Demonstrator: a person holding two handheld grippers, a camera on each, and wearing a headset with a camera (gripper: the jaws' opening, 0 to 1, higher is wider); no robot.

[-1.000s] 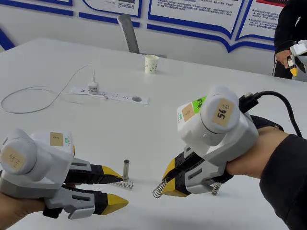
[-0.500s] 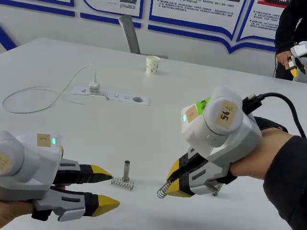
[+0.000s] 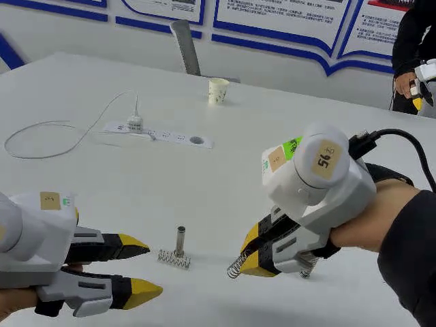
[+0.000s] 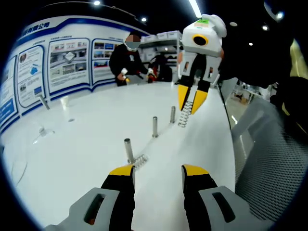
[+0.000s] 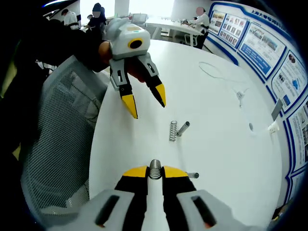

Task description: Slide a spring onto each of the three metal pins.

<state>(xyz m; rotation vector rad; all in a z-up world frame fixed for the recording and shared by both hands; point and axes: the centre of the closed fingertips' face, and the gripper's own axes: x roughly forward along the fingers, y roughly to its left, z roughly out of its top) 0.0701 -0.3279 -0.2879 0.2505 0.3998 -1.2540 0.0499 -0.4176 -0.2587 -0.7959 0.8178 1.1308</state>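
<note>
table (image 3: pixel 204 184): white; we work at its near edge.
right gripper (image 3: pixel 249 256): near right, jaws clamped on the held spring (image 3: pixel 235 266), which hangs slanted below the tips.
left gripper (image 3: pixel 152 270): near left, jaws apart, nothing between them.
pins (image 4: pixel 155 126): three upright in a row between the grippers; all look bare to us.
left pin (image 3: pixel 180 240): just left of the held spring, not touching it.
loose spring (image 3: pixel 173 259): lies flat against the left pin's foot.
risk: we judge the held spring, pinched at one end and tilted, could miss a pin top, snag on it, or flick out of the jaws.
change: left gripper has backed off from the left pin toward the near left; right gripper sits about where it was; loose spring unmoved.
</note>
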